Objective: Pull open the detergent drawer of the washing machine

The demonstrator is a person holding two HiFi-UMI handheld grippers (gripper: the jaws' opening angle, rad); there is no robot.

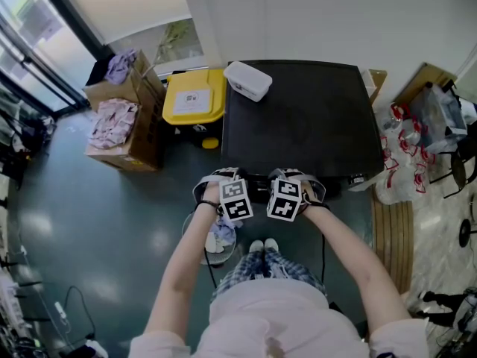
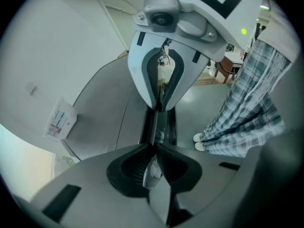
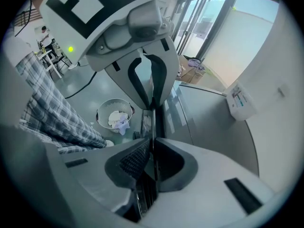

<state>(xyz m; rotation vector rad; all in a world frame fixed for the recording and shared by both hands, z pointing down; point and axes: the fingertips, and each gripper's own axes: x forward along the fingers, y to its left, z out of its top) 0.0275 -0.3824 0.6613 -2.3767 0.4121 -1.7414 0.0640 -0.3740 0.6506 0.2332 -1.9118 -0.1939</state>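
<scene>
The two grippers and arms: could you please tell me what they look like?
The left gripper and right gripper are pale grey, with black ribbed pads and a cube of black-and-white square markers on each. A thin dark cable hangs by each forearm. The person wears a white short-sleeved top and blue plaid trousers.

Ahead of left gripper (image 2: 156,127), right gripper (image 3: 153,124) beside it: black flat-topped washing machine (image 1: 305,118), white rectangular plastic box (image 1: 247,80) on its far-left corner. Further left, yellow-lidded bin (image 1: 195,95). Behind, round mesh basket (image 3: 99,113), apparently holding cloths.
</scene>
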